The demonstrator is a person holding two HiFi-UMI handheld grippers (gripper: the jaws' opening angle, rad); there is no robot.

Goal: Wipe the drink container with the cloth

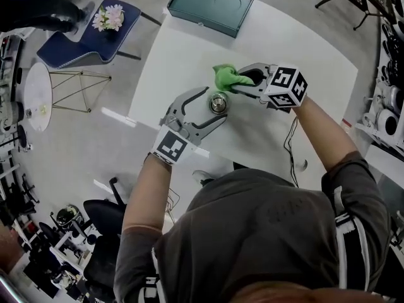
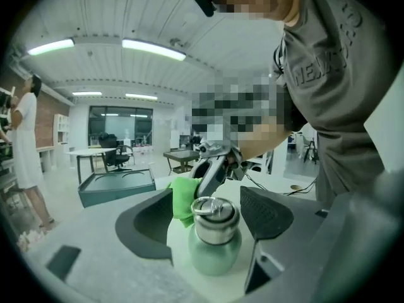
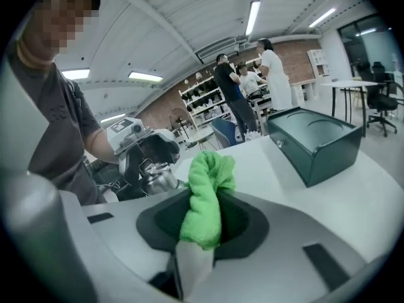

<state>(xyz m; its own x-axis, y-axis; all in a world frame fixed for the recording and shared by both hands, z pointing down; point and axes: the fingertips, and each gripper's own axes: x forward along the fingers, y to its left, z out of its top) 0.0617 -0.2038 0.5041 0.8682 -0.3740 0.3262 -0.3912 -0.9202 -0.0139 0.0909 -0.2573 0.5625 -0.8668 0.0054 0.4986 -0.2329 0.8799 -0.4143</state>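
A green drink bottle with a steel cap stands upright between the jaws of my left gripper, over the white table. In the left gripper view the bottle fills the gap and the jaws of the left gripper close on its sides. My right gripper is shut on a bunched green cloth, just beyond the bottle. From the left gripper's side the cloth touches the bottle's far shoulder. In the right gripper view the cloth sticks up out of the right gripper, and the bottle shows behind it.
A dark teal box sits at the table's far edge. A cable trails over the near right part of the table. A blue chair with flowers stands off to the left. People stand by shelves in the background.
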